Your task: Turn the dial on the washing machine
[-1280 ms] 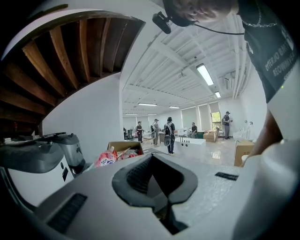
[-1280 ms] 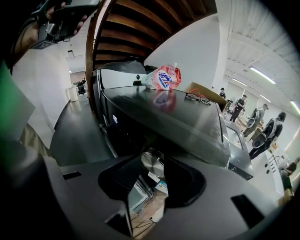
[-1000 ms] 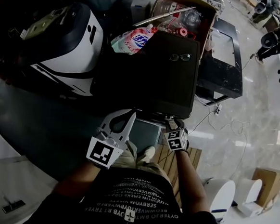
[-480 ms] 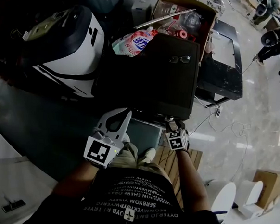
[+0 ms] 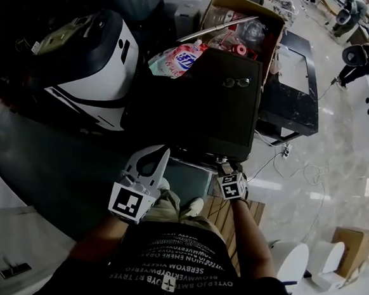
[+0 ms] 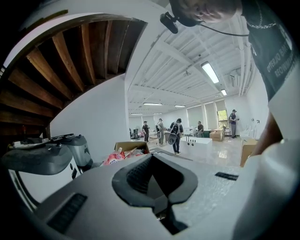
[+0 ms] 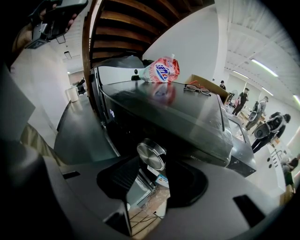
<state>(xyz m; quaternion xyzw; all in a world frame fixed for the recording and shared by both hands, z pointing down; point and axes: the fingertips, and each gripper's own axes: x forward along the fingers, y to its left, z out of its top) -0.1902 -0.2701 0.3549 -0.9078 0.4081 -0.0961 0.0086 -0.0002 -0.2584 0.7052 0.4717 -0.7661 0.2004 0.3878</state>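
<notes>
- A person is standing over a dark washing machine [image 5: 194, 100] and holding 1 tool in each hand.
- The round silver dial [image 7: 151, 155] is sitting on the machine's front panel, just under the front edge of the lid, toward the right corner.
- The right tool [image 5: 227, 168] is pointing steeply down at that panel. Its jaws have just been opening and are now standing apart, 1 on each side of the dial, with the pads seeming to be just clear of its rim.
- This widening is looking like a release, so 1 twist of the dial is probably finishing; a further twist would need a fresh clench.
- The left tool [image 5: 163, 153] is hanging beside the machine's front left, jaws pressed together and gripping nothing.
- A pair of glasses [image 5: 236, 82] is lying on the lid.
</notes>
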